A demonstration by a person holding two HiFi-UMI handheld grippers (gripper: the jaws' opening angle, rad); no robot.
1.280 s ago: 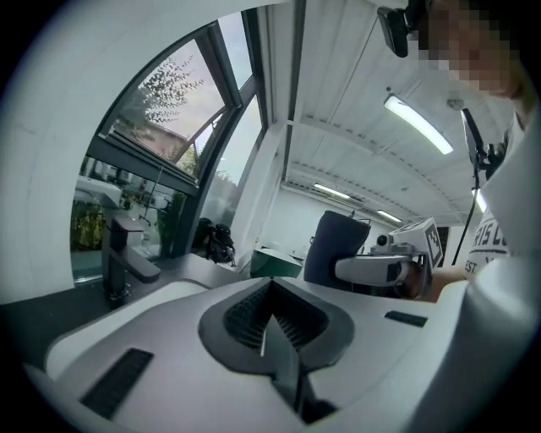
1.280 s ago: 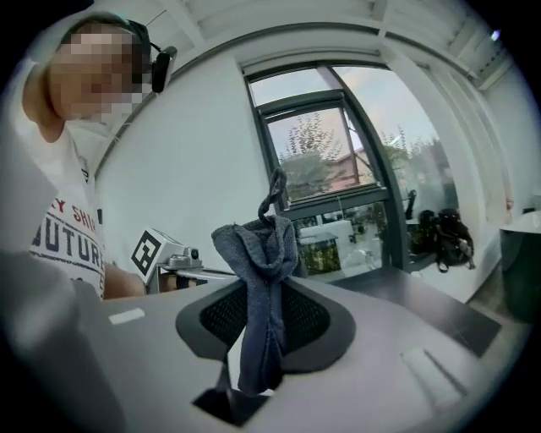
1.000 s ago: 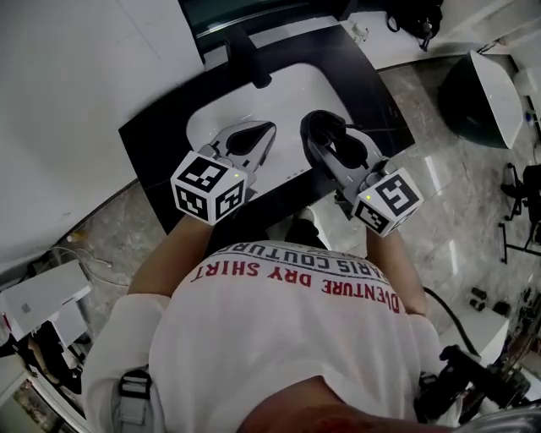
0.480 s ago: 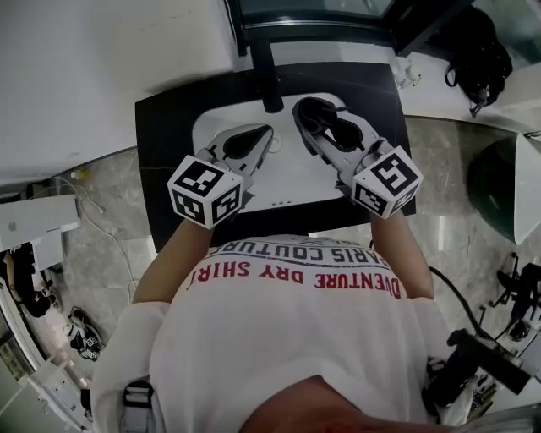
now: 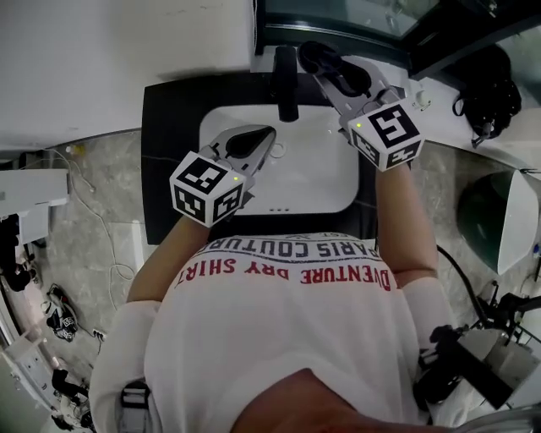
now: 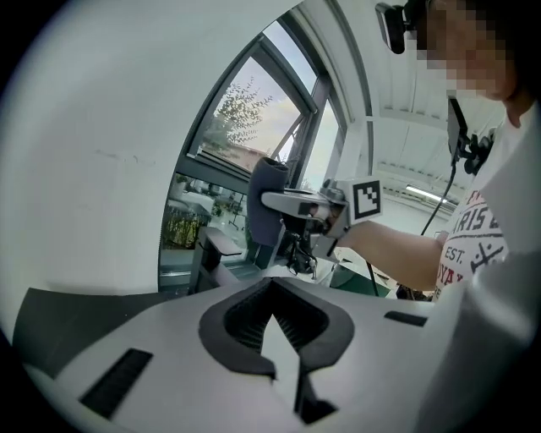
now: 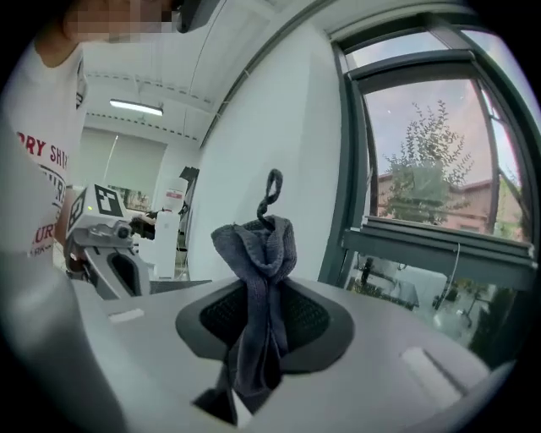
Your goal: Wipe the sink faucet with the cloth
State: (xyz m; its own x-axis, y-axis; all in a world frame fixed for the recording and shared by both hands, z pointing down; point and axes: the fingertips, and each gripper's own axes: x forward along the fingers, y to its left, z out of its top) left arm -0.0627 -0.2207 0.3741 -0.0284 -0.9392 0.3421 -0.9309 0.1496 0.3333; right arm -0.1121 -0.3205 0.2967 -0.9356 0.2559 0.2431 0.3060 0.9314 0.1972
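Note:
A black faucet (image 5: 286, 83) stands at the back of a white sink basin (image 5: 314, 182) set in a black countertop (image 5: 167, 144). My right gripper (image 5: 321, 61) is just right of the faucet's upper end, shut on a bunched dark grey cloth (image 5: 310, 52). Whether the cloth touches the faucet I cannot tell. In the right gripper view the cloth (image 7: 256, 292) sticks up out of the jaws of the right gripper (image 7: 258, 279). My left gripper (image 5: 264, 137) hangs over the basin's left part, shut and holding nothing. In the left gripper view the left gripper (image 6: 271, 287) looks toward the cloth (image 6: 265, 199).
A dark window frame (image 5: 355, 21) runs behind the sink and a white wall (image 5: 101, 59) lies to its left. A black bag (image 5: 490, 80) and small items (image 5: 418, 97) sit at the right. Cables (image 5: 93, 220) lie on the marble floor at the left.
My right gripper has moved with the cloth from over the basin back to the faucet. The left gripper has stayed over the basin. The head view has turned.

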